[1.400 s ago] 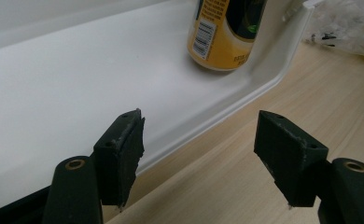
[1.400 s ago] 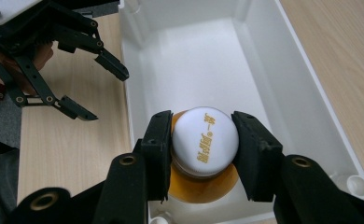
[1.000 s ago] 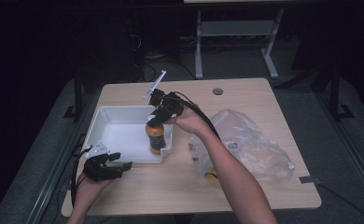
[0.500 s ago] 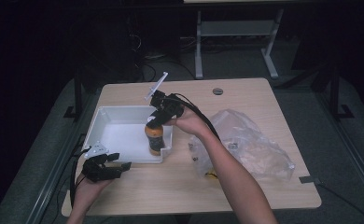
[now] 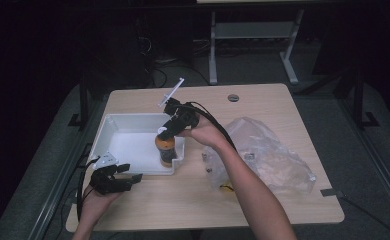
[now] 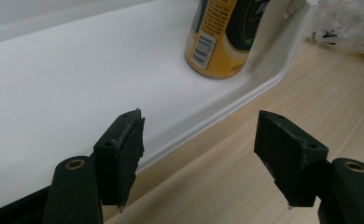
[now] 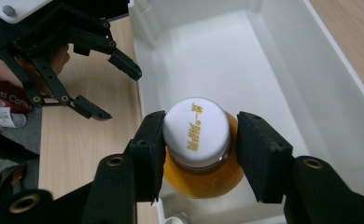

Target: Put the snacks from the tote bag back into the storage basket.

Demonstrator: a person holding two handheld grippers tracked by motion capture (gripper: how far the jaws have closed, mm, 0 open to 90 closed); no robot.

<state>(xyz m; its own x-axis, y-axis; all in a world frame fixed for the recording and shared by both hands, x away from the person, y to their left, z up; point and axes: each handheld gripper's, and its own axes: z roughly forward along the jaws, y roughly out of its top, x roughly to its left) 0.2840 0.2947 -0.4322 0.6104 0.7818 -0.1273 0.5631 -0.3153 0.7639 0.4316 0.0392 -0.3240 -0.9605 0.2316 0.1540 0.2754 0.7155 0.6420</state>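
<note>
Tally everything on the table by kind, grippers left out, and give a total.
Orange drink bottle: 1
White plastic bin: 1
Clear plastic bag: 1
Total: 3

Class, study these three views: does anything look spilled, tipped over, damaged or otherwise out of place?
Nothing stands out. The orange bottle stands upright in a corner of the white bin with its white cap on and no liquid spilled. The right gripper brackets the cap, its jaws just opening. The crumpled plastic bag lies beside the bin.

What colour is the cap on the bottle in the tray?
White with gold lettering; the cap shows best in the right gripper view.
</note>
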